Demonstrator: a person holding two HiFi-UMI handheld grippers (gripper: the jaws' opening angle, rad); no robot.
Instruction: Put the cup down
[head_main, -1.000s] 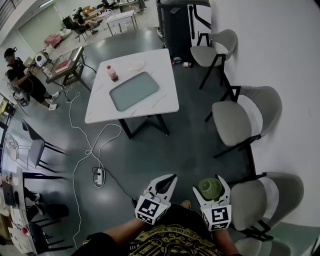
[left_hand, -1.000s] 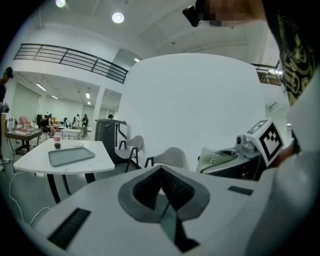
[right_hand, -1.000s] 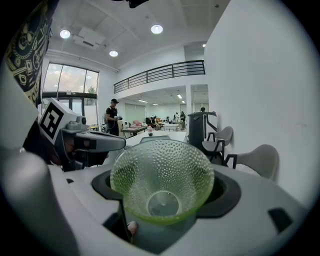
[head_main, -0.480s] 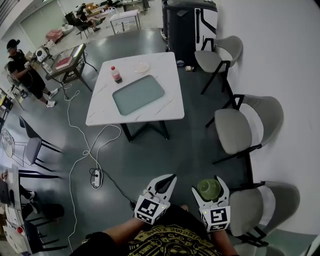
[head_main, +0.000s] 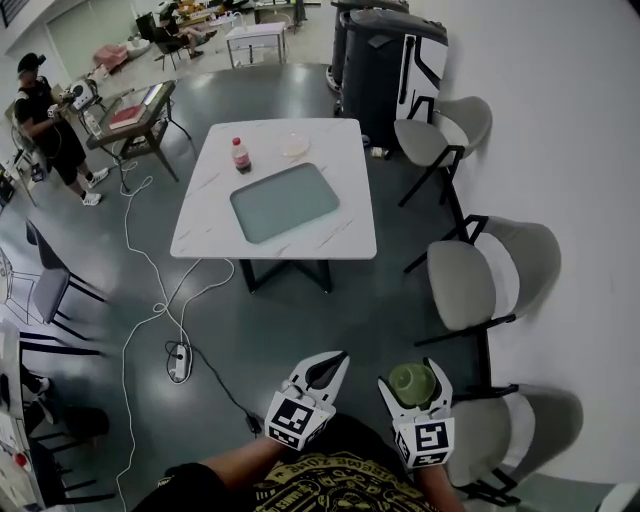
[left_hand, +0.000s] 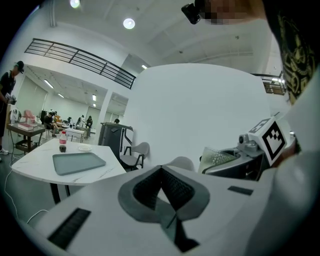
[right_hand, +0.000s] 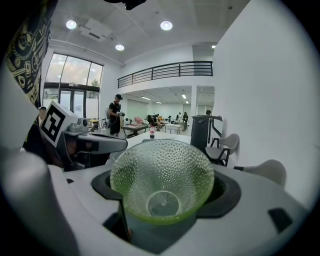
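**A:** Closer than a second ago. Table (head_main: 275, 190) now sits lower and squarer in head view. Both tools are at the bottom of the frame as before, and the load hasn't shifted.

**B:** Where's the cup?

**A:** Cup (right_hand: 162, 175) is pinched in the right hand-held gripper (head_main: 412, 372), mouth up. It is carried in the air, well short of the table's near edge. It is empty: the bare base shows through from the right gripper view.

**B:** And the other tool?

**A:** Left hand-held gripper (head_main: 330, 365) has its jaws pressed together with nothing between them.

**B:** How will the cup handle?

**A:** Green, translucent, dimpled all over, flaring wide at the rim. My guess is that it's light and stiff-walled. I can't tell glass from plastic, so treat it as breakable. The dimples should help the pads bite, but the taper could let it ride upward if squeezed hard.

**B:** Best place to hold it?

**A:** Low on the body, under the flare, as it is held now. The rim looks thin, so keep off it.

**B:** Room to land it?

**A:** Tray (head_main: 284, 202) takes the table's middle. Bottle (head_main: 240, 155) stands toward the far left corner and a small plate (head_main: 296, 146) sits by the far edge. The near edge and both near corners look free.
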